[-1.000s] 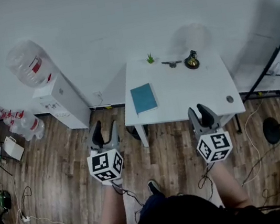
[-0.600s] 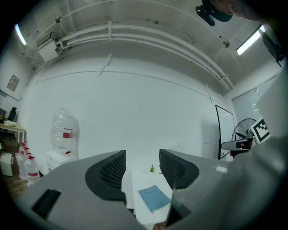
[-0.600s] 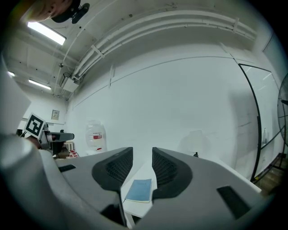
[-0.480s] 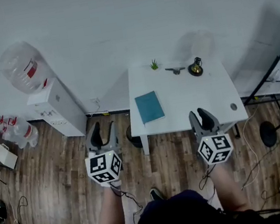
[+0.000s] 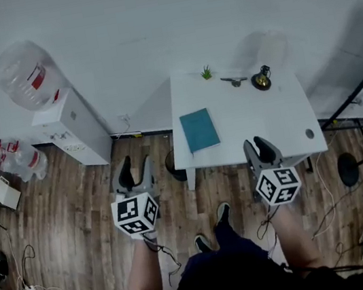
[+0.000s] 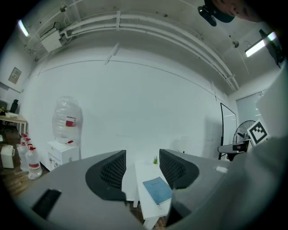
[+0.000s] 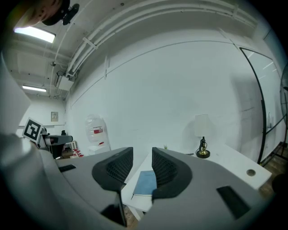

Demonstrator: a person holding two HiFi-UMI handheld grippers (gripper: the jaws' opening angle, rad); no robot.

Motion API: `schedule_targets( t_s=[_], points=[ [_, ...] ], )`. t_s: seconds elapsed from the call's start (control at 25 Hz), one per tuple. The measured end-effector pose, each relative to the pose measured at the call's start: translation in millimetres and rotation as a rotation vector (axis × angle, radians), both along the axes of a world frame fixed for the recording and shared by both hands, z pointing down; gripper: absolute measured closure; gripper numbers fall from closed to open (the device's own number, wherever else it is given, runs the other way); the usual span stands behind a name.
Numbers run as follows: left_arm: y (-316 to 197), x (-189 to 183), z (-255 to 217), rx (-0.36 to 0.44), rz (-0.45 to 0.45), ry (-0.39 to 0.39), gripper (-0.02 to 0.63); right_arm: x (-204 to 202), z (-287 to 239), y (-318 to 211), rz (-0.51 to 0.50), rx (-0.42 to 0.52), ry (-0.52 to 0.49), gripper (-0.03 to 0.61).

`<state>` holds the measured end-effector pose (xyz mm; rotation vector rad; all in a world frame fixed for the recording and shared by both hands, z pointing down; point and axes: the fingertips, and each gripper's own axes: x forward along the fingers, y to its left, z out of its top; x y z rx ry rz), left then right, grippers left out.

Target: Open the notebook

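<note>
A closed teal notebook (image 5: 199,129) lies flat on the left part of the white table (image 5: 259,117). It also shows between the jaws in the left gripper view, notebook (image 6: 158,190), and in the right gripper view, notebook (image 7: 145,183). My left gripper (image 5: 134,172) hovers over the wooden floor, short of the table's front left corner, open and empty. My right gripper (image 5: 260,148) hangs at the table's front edge, right of the notebook, also open with nothing between its jaws. Both point level toward the table.
A small green plant (image 5: 206,73), a dark flat item (image 5: 234,80) and a small brass lamp (image 5: 261,80) stand along the table's back edge. A water dispenser (image 5: 60,120) stands at the left wall, with bottles (image 5: 19,161) beside it. Cables and a fan base (image 5: 348,168) lie on the floor.
The person has stepped toward the table; both grippers came closer to its front edge and sank slightly. The notebook has not moved.
</note>
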<state>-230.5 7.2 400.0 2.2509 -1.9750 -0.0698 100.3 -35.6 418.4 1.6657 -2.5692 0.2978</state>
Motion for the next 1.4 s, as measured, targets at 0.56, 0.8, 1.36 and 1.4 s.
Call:
schedule_targets(
  t_s=[0.56,0.8,1.36,1.4],
  points=[
    [-75.9,-9.9,-3.7,-0.034,-0.086,-0.057,0.385,-28.7,34.5,-114.7,-0.119,-0.111,-0.105,0.446],
    [-135.5,10.4,30.3,-0.113,-0.085,-0.070,0.385,-14.6,87.5,-174.9,-0.118,-0.212,-0.117,0.448],
    [-192.3,37.3,71.3,-0.263,-0.094,-0.069,0.385,-15.5,245.8,-237.3,-0.204,-0.601,0.002,0.437],
    [-195.4,37.7,72.6,-0.265,-0.090,-0.069,0.387,-15.8,255.6,-239.3,-0.205,-0.621,0.014,0.436]
  ],
)
